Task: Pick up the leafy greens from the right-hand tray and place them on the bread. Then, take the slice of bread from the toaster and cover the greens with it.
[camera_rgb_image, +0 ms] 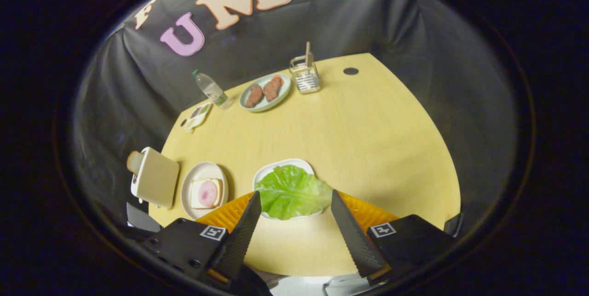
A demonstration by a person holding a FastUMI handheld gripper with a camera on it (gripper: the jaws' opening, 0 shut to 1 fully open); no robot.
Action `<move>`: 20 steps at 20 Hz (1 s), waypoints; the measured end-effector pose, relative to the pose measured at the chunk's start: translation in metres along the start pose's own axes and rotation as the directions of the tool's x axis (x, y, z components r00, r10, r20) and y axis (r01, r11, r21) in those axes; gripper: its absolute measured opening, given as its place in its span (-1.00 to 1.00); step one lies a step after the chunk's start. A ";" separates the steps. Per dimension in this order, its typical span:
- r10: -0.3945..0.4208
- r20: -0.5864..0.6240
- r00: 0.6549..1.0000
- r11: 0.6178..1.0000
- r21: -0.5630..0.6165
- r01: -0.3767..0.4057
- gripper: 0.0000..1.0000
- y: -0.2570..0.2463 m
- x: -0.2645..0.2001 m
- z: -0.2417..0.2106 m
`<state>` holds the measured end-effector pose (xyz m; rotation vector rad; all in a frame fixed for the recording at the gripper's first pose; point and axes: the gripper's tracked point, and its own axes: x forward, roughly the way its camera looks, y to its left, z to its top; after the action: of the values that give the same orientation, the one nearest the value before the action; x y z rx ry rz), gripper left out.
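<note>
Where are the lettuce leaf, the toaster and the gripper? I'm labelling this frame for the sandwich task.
lettuce leaf [292, 192], gripper view, middle of the leaf on its white tray.
toaster [155, 177], gripper view, its cream side panel.
gripper [296, 200], gripper view, open, midway between its fingertips, over the leaf.

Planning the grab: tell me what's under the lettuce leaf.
The lettuce leaf lies on a white tray, whose rim shows beyond and beside it. The tray's middle is covered, so anything beneath the leaf cannot be seen. The open gripper frames the leaf, fingers apart.
</note>
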<state>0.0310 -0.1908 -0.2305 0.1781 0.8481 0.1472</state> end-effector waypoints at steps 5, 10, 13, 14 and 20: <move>0.017 -0.159 0.987 0.999 0.032 -0.012 0.93 -0.028 0.046 -0.023; 0.019 -0.253 0.967 0.999 0.044 -0.008 0.81 -0.043 0.081 -0.041; 0.029 -0.287 0.957 0.998 0.056 -0.013 0.71 -0.041 0.091 -0.049; 0.030 -0.291 0.956 0.999 0.051 -0.016 0.68 -0.040 0.094 -0.049; 0.041 -0.274 0.961 0.998 0.058 -0.026 -0.02 -0.031 0.101 -0.045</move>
<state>0.0648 -0.1962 -0.3402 0.2264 1.1273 0.1834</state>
